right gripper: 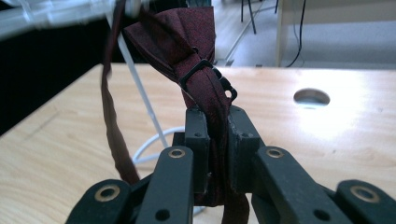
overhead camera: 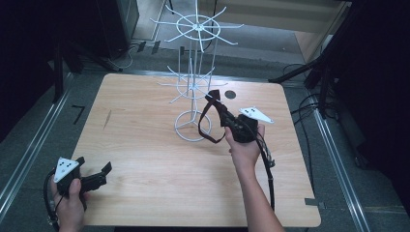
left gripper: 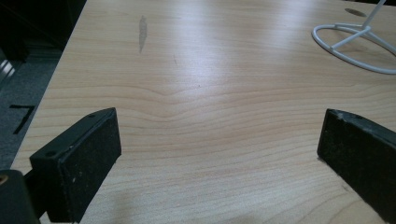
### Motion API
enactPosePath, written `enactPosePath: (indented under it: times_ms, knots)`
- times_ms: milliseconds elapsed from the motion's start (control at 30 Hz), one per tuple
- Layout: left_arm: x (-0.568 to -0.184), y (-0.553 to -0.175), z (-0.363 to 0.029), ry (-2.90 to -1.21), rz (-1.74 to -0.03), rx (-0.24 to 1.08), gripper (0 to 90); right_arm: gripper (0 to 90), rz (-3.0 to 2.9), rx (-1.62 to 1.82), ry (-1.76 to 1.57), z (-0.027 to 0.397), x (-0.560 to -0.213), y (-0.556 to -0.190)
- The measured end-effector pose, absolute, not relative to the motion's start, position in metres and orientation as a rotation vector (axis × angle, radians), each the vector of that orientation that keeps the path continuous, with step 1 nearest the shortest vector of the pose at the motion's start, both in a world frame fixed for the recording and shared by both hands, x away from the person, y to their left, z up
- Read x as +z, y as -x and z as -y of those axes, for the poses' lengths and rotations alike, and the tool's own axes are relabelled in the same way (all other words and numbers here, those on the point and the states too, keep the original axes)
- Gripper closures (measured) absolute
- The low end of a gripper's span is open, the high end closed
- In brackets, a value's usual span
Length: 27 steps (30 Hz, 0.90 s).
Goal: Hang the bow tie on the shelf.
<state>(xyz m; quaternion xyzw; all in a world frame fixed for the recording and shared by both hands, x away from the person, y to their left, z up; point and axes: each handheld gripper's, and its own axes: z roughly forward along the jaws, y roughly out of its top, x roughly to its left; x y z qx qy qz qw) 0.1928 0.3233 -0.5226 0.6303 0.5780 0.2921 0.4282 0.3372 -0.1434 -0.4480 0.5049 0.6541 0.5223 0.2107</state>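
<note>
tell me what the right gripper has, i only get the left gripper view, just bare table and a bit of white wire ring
Observer: The right gripper is shut on a dark red bow tie.
Operator: does the strap hang free
Observer: Yes, the strap loops down beside the base ring of the white wire rack.
Operator: and my left one
Observer: The left gripper sits at the table's near left edge, jaws open, nothing between them.

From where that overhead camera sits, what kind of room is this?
Probably a recording lab or workshop: a lone wooden table on grey floor, loose cables around it, and a white wire display rack as a prop.
</note>
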Motion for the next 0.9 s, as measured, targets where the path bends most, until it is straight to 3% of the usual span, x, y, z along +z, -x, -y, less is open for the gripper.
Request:
enactPosePath:
  times_ms: [600,633,667,700,767,900]
  knots:
    - [-0.523,-0.193,-0.323,-1.574,-1.444,0.729,0.2,79.6,-1.915,1.367,-1.469,0.137,-0.49,-0.341]
    - [-0.523,-0.193,-0.323,-1.574,-1.444,0.73,0.2,77.5,-1.918,1.37,-1.472,0.137,-0.49,-0.341]
    - [-0.523,-0.193,-0.323,-1.575,-1.444,0.729,0.2,69.7,-1.92,1.371,-1.476,0.139,-0.491,-0.342]
    - [-0.523,-0.193,-0.323,-1.574,-1.443,0.729,0.2,69.7,-1.92,1.371,-1.476,0.139,-0.491,-0.342]
    - [-0.523,-0.193,-0.323,-1.573,-1.444,0.728,0.2,58.9,-1.922,1.382,-1.485,0.141,-0.491,-0.342]
    - [-0.523,-0.193,-0.323,-1.573,-1.444,0.729,0.2,47.2,-1.937,1.408,-1.5,0.149,-0.491,-0.34]
